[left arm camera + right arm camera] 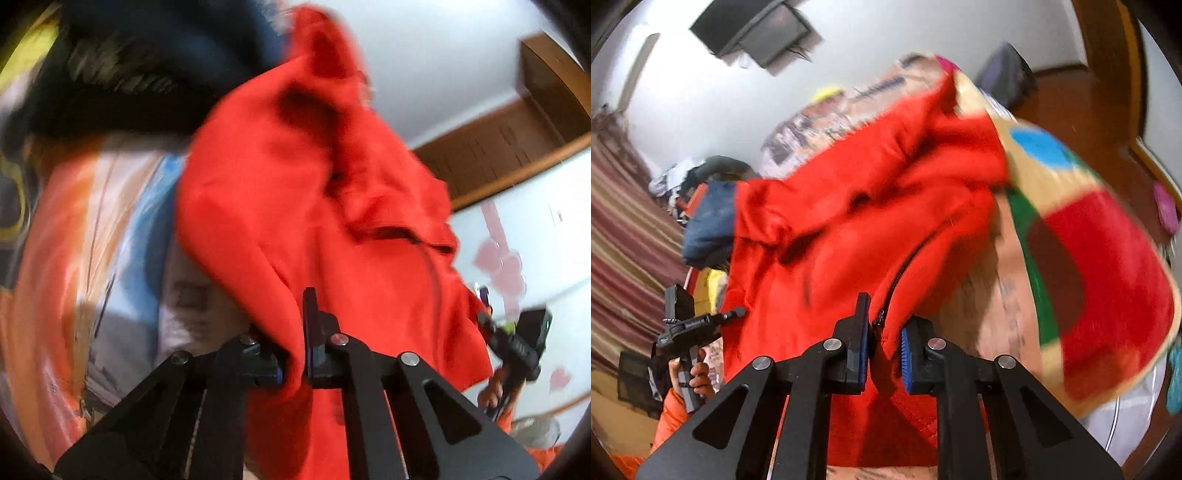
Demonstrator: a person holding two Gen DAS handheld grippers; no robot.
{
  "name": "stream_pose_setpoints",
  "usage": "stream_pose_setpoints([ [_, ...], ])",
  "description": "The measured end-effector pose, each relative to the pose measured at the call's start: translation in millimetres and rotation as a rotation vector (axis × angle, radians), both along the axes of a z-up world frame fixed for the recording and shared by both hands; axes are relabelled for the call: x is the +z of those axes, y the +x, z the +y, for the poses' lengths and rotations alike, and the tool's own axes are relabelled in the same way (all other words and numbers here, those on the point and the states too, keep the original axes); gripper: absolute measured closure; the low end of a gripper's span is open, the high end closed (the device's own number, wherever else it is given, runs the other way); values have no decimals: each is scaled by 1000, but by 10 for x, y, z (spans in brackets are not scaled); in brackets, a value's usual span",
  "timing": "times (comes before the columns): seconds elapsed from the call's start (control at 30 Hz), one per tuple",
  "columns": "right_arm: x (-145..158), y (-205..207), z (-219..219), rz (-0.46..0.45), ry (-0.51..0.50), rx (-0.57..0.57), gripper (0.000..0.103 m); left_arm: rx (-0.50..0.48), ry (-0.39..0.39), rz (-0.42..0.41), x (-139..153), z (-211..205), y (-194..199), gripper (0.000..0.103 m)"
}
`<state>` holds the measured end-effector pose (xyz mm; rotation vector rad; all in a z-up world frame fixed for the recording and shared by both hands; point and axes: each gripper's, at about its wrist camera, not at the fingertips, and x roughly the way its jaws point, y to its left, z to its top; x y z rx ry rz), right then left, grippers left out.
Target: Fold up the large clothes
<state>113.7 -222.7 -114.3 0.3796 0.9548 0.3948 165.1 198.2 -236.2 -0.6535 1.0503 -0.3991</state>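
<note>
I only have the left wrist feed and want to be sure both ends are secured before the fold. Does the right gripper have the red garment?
Observer: Yes. The right gripper is closed on an edge of the red garment, right beside its dark zipper.
Operator: What does the garment lie on over there?
Observer: A patterned blanket with red, green and blue patches reaches past the garment's far side.
Operator: Anything else near the cloth?
Observer: A navy blue piece shows at the garment's far left corner, above the left gripper held in the person's hand.
</note>
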Motion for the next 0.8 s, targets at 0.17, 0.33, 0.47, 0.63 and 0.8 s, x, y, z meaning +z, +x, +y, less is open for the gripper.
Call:
stream_pose_setpoints([
  [0.17, 310, 315, 68, -84, 31, 41, 91, -29, -14, -118, 680, -119, 237, 99],
  [0.33, 542, 733, 107, -162, 16, 50, 91, 12, 37, -163, 1150, -129, 664, 99],
  [0.47, 693, 1117, 19, -224, -2, -16, 91, 100, 118, -171, 1321, -37, 1071, 99],
  [0.63, 516, 1620, -155, -189, -37, -102, 91, 196, 238, -133, 1157, 4, 1636, 99],
  [0.8, 79, 2058, -247, -67, -82, -133, 91, 208, 232, -32, 826, 20, 2035, 87],
])
